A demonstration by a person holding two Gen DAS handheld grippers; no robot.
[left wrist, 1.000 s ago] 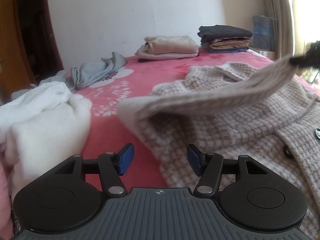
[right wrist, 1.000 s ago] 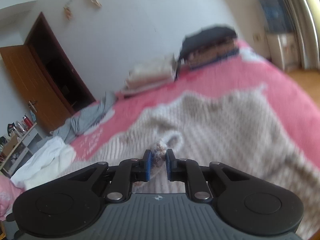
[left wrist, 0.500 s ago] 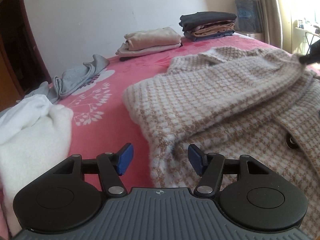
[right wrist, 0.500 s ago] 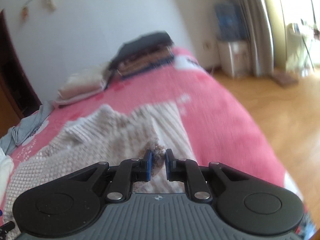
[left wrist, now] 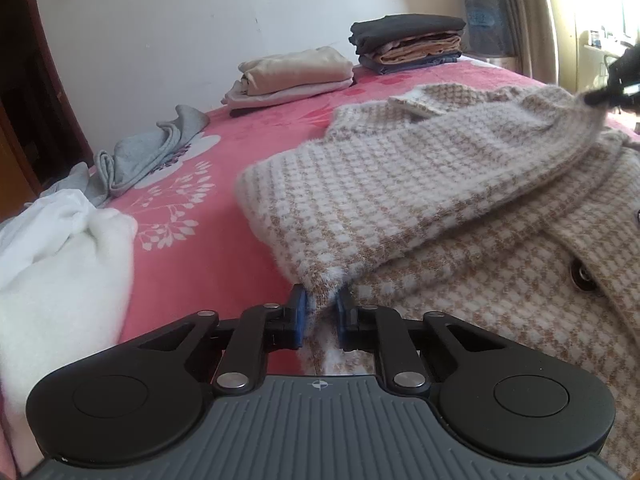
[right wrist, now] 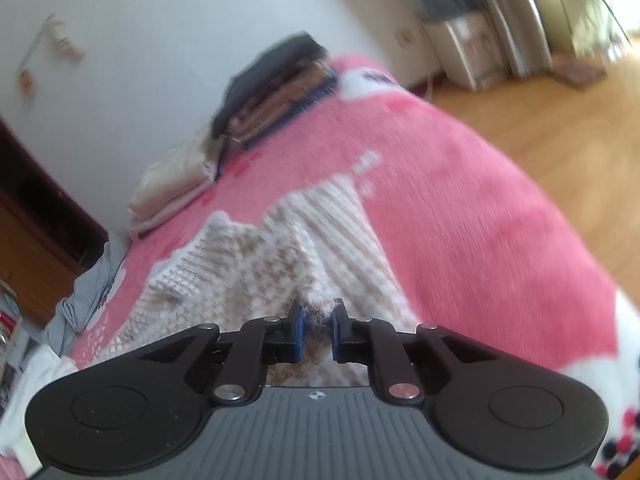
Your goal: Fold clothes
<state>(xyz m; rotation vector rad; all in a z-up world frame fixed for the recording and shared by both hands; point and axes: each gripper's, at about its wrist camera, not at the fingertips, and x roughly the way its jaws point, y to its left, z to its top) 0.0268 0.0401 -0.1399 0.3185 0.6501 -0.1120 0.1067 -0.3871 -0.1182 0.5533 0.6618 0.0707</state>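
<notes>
A beige-and-white checked knit jacket (left wrist: 420, 184) with dark buttons lies spread on the pink bedspread (left wrist: 208, 248). Its sleeve is folded across the front. My left gripper (left wrist: 322, 304) has its jaws closing, and the blue pads pinch the jacket's near corner edge. My right gripper (right wrist: 318, 316) is shut on a fuzzy end of the same jacket (right wrist: 280, 248), holding it a little above the bed. In the left wrist view the right gripper (left wrist: 616, 88) shows as a dark shape at the far right, at the sleeve's end.
A white fleece garment (left wrist: 52, 248) lies at the left, a crumpled grey one (left wrist: 148, 156) behind it. Two folded stacks sit near the wall, beige (left wrist: 296, 74) and dark-topped (left wrist: 408, 42). The bed's edge drops to a wooden floor (right wrist: 560, 120) on the right.
My left jaws went from wide open to closed on the jacket's near edge. The right gripper carried the sleeve across and lower, and it now lies draped over the front.
</notes>
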